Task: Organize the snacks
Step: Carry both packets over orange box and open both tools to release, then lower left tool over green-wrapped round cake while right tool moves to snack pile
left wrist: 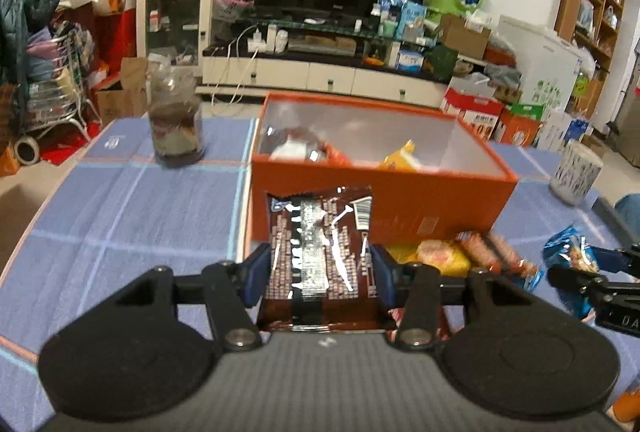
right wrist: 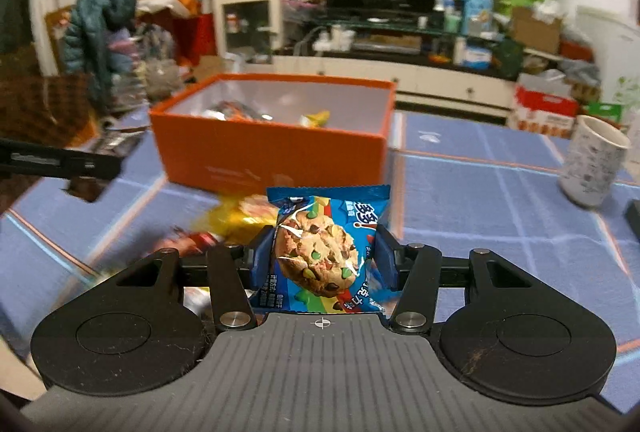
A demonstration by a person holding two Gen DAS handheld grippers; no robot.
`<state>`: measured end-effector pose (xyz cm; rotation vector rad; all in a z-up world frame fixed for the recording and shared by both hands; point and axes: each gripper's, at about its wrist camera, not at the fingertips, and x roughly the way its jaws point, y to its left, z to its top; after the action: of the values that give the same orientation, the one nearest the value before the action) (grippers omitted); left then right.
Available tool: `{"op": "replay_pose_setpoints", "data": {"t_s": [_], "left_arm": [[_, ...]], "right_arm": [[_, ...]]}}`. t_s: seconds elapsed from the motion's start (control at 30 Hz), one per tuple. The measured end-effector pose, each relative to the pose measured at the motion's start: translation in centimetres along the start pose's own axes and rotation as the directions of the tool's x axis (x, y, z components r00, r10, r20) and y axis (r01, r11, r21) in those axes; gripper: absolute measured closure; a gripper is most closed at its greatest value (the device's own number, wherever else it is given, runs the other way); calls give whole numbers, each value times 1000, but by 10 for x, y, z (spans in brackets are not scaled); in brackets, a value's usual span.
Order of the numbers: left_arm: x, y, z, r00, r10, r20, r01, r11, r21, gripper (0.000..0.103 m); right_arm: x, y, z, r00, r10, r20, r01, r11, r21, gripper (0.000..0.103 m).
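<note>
My left gripper (left wrist: 320, 274) is shut on a brown snack packet (left wrist: 322, 256), held upright above the table in front of the orange box (left wrist: 384, 203). My right gripper (right wrist: 323, 264) is shut on a blue cookie packet (right wrist: 326, 252), also lifted, with the orange box (right wrist: 272, 155) ahead and to the left. The box is open and holds several snack packets (left wrist: 316, 149). Loose snacks, yellow (left wrist: 442, 256) and red (left wrist: 496, 252), lie on the blue tablecloth (left wrist: 140, 211) by the box's near side. In the left wrist view the right gripper (left wrist: 592, 272) appears at the right edge with its blue packet.
A glass jar (left wrist: 176, 119) stands on the table left of the box. A white patterned cup (right wrist: 592, 159) stands at the table's right side. Behind the table are a TV stand, shelves, cardboard boxes and a cluttered floor.
</note>
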<state>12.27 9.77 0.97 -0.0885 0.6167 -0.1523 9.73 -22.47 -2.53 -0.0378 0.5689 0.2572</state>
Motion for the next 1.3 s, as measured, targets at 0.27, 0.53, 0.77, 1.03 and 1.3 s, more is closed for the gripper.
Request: {"op": "replay_pose_setpoints", "data": {"t_s": [0.27, 0.53, 0.77, 1.03, 1.3], "left_arm": [[52, -12, 75, 998, -6, 55, 6, 1000, 2, 54], [67, -6, 101, 995, -10, 99, 13, 999, -32, 31], [-12, 17, 26, 994, 47, 98, -41, 997, -63, 22], [-37, 23, -53, 997, 73, 14, -72, 996, -54, 7], [-11, -4, -73, 994, 68, -83, -58, 992, 109, 7]], "right_arm": [[44, -11, 94, 997, 10, 78, -12, 1000, 24, 63], [101, -19, 137, 999, -12, 41, 10, 998, 66, 61], [8, -34, 70, 988, -72, 140, 66, 997, 45, 38], [-16, -29, 4, 996, -57, 71, 53, 997, 55, 33], [12, -14, 3, 997, -57, 51, 59, 998, -31, 32]]}}
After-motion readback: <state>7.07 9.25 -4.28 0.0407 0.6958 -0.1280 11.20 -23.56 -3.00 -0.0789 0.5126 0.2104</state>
